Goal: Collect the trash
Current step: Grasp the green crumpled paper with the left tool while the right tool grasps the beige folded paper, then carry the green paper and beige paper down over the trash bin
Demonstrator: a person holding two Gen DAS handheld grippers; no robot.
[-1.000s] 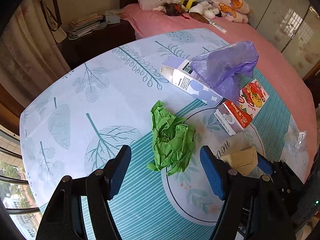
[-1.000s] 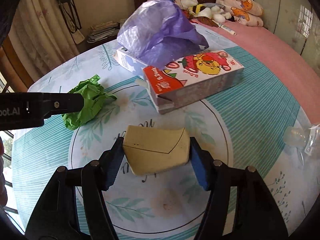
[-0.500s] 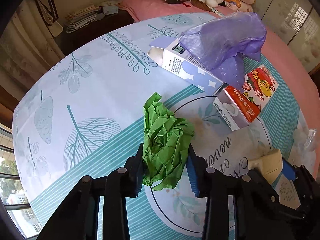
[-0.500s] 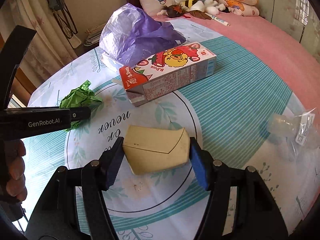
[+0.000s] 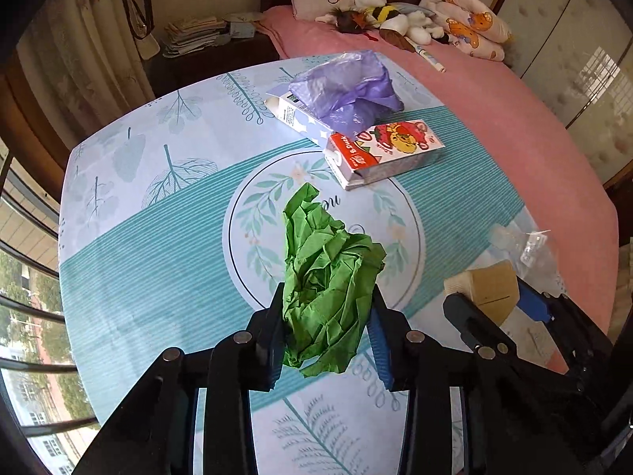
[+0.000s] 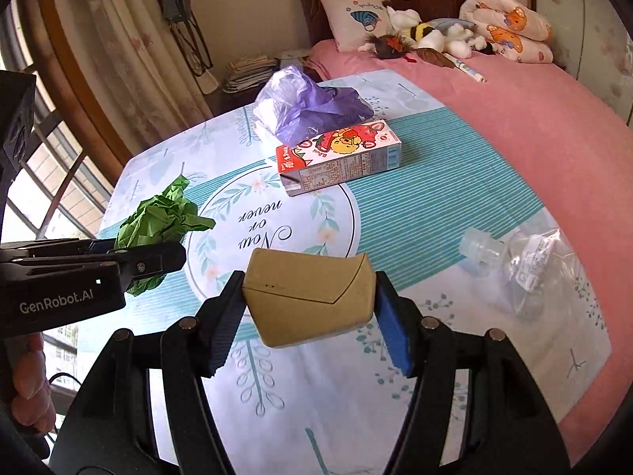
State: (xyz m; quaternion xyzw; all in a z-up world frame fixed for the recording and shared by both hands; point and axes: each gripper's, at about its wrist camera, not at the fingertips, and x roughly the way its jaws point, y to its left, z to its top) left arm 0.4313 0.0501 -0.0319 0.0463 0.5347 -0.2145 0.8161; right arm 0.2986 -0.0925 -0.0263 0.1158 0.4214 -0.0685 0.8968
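Fingers are clamped on green paper and a tan carton; boxes, apparently a bottle, are left.

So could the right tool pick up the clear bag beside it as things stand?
Probably not: the right tool is shut on a tan box, so nothing can grip the clear bag, though the path looks free.
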